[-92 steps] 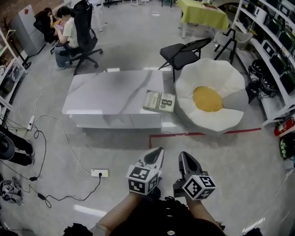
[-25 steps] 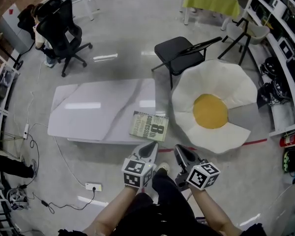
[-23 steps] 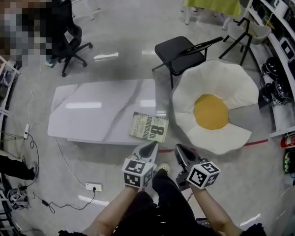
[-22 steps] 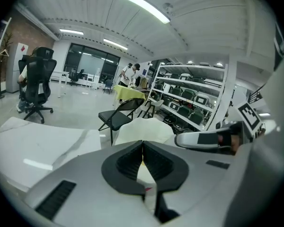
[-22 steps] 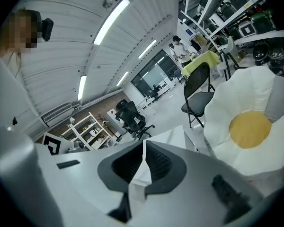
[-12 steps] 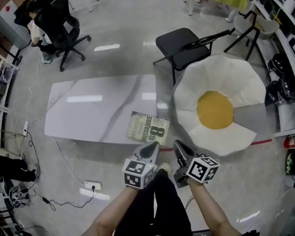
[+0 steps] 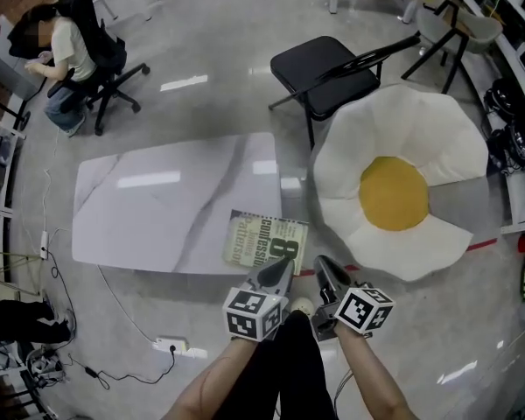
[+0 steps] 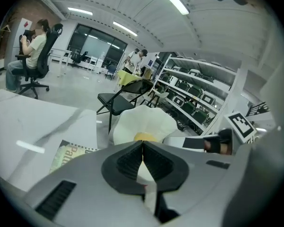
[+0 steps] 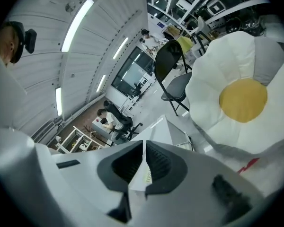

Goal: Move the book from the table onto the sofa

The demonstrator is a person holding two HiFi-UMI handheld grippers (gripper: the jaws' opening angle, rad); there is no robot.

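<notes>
Grey left claw (image 7: 277,273) — nearer book (image 7: 264,240)

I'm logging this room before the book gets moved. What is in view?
book: one, pale green, on the table's near right corner
table: one, white marbled, centre left
sofa: one, white with yellow centre, right of the table
folding chair: one, black, beyond the table and sofa
seated person: one, pale top, far left on a black office chair
power strip: one, white, on the floor at near left
floor tape: one line, red, by the sofa
left gripper: one, grey, shut and empty, by the book's near edge
right gripper: one, grey, shut and empty, beside the left one
</notes>
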